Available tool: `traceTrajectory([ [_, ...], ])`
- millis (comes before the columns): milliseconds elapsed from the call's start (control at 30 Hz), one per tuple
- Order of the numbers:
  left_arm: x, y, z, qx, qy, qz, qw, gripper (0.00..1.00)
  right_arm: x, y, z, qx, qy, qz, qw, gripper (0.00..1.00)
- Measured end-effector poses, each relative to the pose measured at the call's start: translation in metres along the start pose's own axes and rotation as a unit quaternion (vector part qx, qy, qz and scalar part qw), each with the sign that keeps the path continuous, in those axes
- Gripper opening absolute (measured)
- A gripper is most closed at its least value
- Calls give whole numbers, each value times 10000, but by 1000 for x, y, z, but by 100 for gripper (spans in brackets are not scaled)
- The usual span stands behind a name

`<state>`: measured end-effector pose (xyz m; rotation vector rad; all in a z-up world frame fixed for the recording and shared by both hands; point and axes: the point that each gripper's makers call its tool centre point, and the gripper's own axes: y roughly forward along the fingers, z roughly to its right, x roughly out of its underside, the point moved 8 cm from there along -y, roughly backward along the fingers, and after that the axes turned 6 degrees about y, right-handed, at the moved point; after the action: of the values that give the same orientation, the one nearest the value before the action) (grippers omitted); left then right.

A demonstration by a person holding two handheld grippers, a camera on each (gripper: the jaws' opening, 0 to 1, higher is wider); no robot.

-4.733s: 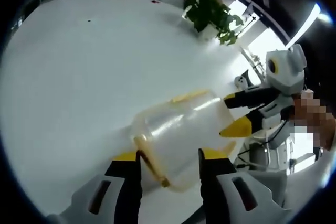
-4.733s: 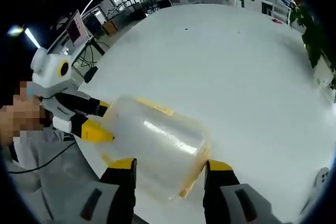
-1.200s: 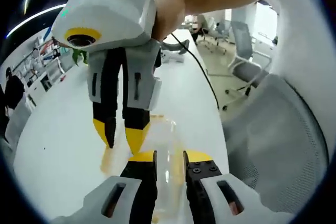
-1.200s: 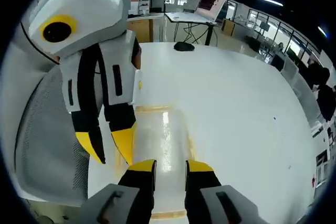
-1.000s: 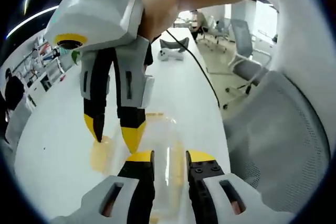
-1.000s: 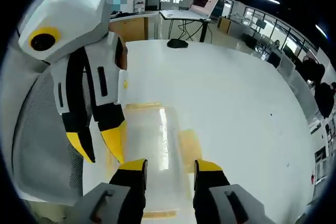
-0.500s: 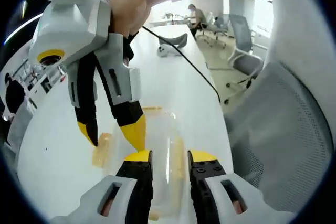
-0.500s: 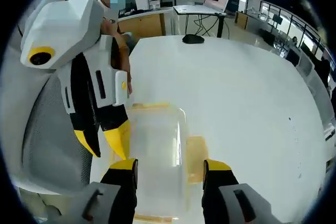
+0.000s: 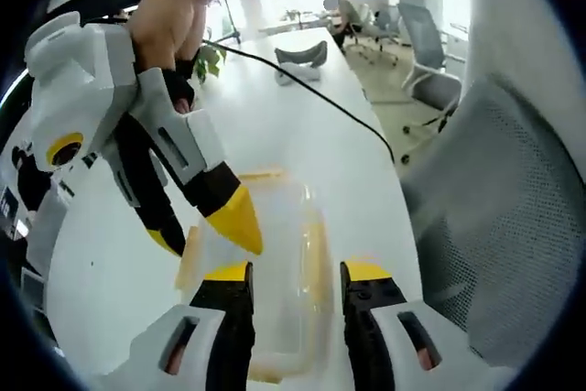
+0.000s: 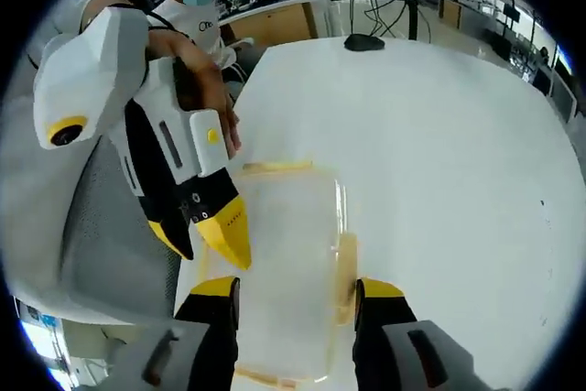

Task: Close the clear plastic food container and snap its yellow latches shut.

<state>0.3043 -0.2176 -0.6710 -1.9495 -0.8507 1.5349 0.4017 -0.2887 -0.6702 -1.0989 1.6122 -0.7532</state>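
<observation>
Left hand-held gripper [image 9: 295, 272] hovers with jaws spread over the clear plastic food container [image 9: 265, 263], which lies on the white table [image 9: 302, 125]; the right hand-held gripper [image 10: 291, 288] likewise stands released above the container [image 10: 279, 263], its yellow latches [image 10: 346, 267] along the edges; each gripper's yellow tips reach into the other's view.

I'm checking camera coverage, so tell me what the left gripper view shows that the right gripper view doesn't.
Left gripper view alone: a black cable trailing across the white table, and a grey mesh chair beside it.

Right gripper view alone: a black computer mouse at the table's far edge.

Both: the clear food container on the table, with the other hand-held gripper above it.
</observation>
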Motion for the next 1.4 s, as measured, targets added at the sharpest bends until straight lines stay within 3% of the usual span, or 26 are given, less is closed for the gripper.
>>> traceTrajectory([
  [133, -1, 1, -1, -82, 13, 16, 10000, 37, -2, 3, 5, -127, 78, -101, 9998, 51],
  [300, -2, 6, 2, -219, 419, -160, 9988, 42, -1, 5, 7, -318, 176, -182, 9992, 51],
  [433, -1, 9, 5, -516, 920, -375, 9937, 42, -2, 6, 7, -372, 150, -226, 9989, 51],
  [533, -1, 11, 7, -575, 920, -396, 9933, 42, -4, 6, 6, -376, 35, -277, 9989, 51],
  [600, -2, 12, 5, -656, 1124, -448, 9905, 41, -5, 6, 5, -368, 0, -325, 9988, 51],
  [1000, -3, 12, 2, -620, 1022, -559, 9913, 38, -9, 7, 5, -407, -104, -553, 9976, 49],
  [1333, -5, 15, 1, -783, 1111, -862, 9870, 32, -12, 10, 6, -498, -72, -806, 9955, 45],
  [1367, -7, 14, 9, -521, 1000, -776, 9906, 31, -6, 9, 1, -515, 529, -946, 9928, 45],
  [1400, -10, 11, 7, -594, 1005, -788, 9900, 31, -7, 11, 7, -526, -21, -870, 9948, 44],
])
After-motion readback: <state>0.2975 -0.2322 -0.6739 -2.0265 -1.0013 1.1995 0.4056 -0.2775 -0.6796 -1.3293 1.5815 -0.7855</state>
